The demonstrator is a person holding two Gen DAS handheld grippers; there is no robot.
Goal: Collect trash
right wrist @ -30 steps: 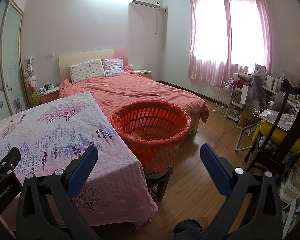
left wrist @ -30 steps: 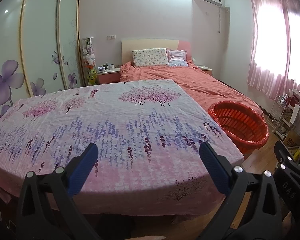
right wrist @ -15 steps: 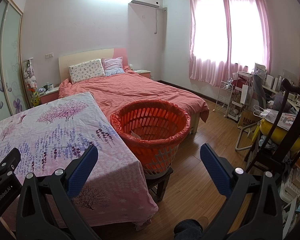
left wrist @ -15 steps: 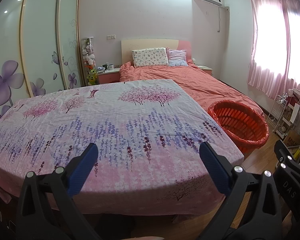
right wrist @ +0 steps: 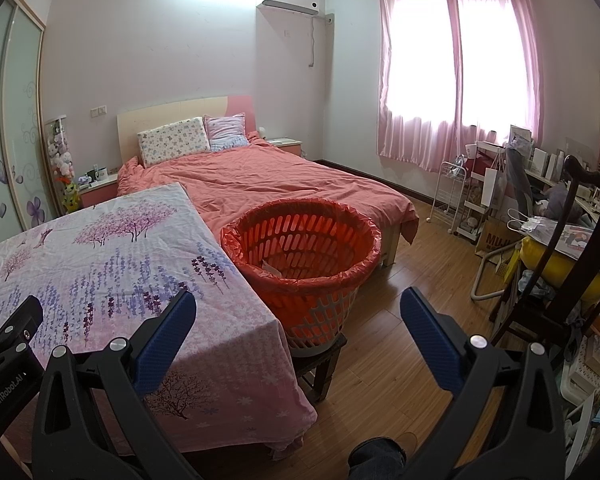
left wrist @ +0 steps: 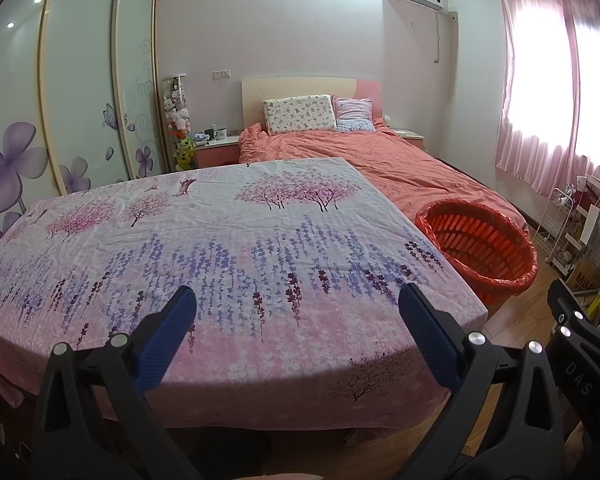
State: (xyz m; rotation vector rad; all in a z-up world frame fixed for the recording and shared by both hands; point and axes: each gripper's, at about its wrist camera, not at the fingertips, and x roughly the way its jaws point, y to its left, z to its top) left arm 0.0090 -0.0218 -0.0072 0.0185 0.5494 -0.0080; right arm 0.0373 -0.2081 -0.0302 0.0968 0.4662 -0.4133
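One basket [right wrist: 300, 256], one cloth-covered table [left wrist: 220, 248], one bed [right wrist: 284, 180], two pillows [right wrist: 172, 140].

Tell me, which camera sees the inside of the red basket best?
The right wrist view. There the red basket sits near the middle, so you look down into it, past its liner, to a pale scrap at the bottom. The left wrist view shows it only off to the side, with its bottom hidden.

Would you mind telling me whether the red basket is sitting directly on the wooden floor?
No, the red basket rests on a small dark stool that lifts it off the floor.
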